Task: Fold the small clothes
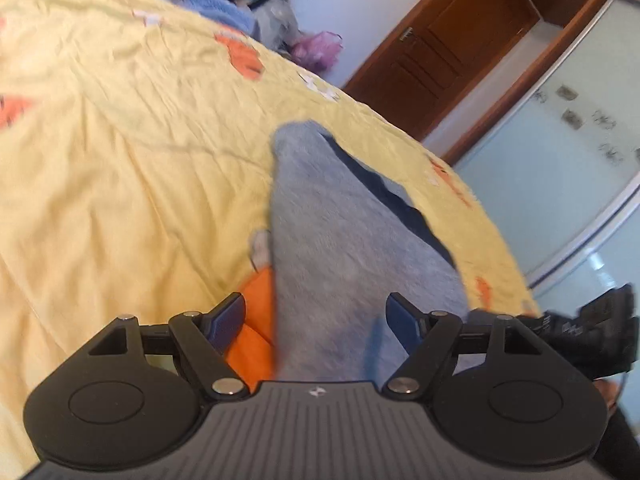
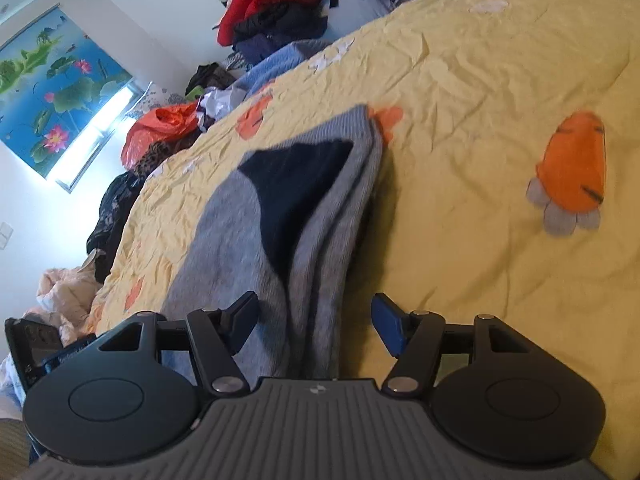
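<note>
Left wrist view, gripper: the left gripper [image 1: 315, 322] has its jaws spread apart, nothing pinched; its blue pads [image 1: 404, 322] stand clear of the cloth.
Left wrist view, garment: a grey knit garment [image 1: 340, 232] with a navy patch lies flat on the bed, reaching from between the fingers away up the frame (this view is blurred).
Left wrist view, bed: a yellow quilt [image 1: 120, 140] printed with orange carrots covers it.
Left wrist view, background: a brown wooden door [image 1: 444, 48] stands beyond the bed; the other gripper's black body shows at the right edge.
Right wrist view, gripper: the right gripper [image 2: 314, 320] is also parted and holds nothing.
Right wrist view, garment: the grey knit garment [image 2: 236, 232] lies folded, its layered edge running between the two fingers; the navy patch [image 2: 296, 184] sits on top.
Right wrist view, quilt: an orange carrot print [image 2: 572, 164] lies to the right, apart from the garment.
Right wrist view, background: a heap of clothes [image 2: 272, 12] beyond the bed, and a lotus picture [image 2: 52, 76] on the wall.
</note>
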The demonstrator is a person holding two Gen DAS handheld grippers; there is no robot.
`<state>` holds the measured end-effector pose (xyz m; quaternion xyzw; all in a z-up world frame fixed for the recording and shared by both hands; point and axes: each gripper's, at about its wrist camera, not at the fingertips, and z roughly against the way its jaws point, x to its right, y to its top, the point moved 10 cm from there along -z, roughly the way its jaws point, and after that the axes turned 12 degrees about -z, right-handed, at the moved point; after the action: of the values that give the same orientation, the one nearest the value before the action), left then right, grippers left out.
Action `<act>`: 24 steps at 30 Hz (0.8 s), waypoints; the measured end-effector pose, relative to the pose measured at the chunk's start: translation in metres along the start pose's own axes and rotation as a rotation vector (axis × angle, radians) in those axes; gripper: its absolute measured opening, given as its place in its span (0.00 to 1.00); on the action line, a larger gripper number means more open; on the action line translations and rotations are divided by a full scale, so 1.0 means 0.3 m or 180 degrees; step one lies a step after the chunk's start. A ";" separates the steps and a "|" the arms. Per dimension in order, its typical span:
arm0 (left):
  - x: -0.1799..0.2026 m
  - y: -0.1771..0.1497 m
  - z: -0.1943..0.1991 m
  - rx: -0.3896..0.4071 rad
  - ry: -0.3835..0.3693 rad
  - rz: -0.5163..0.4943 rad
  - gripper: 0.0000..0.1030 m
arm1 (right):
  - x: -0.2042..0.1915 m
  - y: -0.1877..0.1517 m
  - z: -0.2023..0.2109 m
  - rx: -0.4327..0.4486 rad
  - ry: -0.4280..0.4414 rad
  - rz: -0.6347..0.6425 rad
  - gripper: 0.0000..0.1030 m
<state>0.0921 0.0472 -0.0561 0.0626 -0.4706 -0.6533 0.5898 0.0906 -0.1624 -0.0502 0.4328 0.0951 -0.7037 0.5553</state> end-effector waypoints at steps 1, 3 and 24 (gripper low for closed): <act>0.025 -0.020 -0.004 -0.0069 -0.0163 0.0069 0.72 | -0.012 -0.033 -0.006 -0.0098 0.0069 -0.0014 0.65; 0.052 -0.044 -0.024 -0.0150 -0.0239 0.0130 0.66 | -0.044 -0.096 -0.029 -0.0283 0.0214 -0.0010 0.65; 0.117 -0.165 0.166 -0.0385 0.0069 -0.0394 0.25 | -0.014 -0.152 0.139 -0.0306 0.0343 0.0146 0.58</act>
<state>0.0149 0.0381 -0.0464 0.0629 -0.4191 -0.7150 0.5560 0.0302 -0.1686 -0.0377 0.4450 0.1486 -0.6611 0.5855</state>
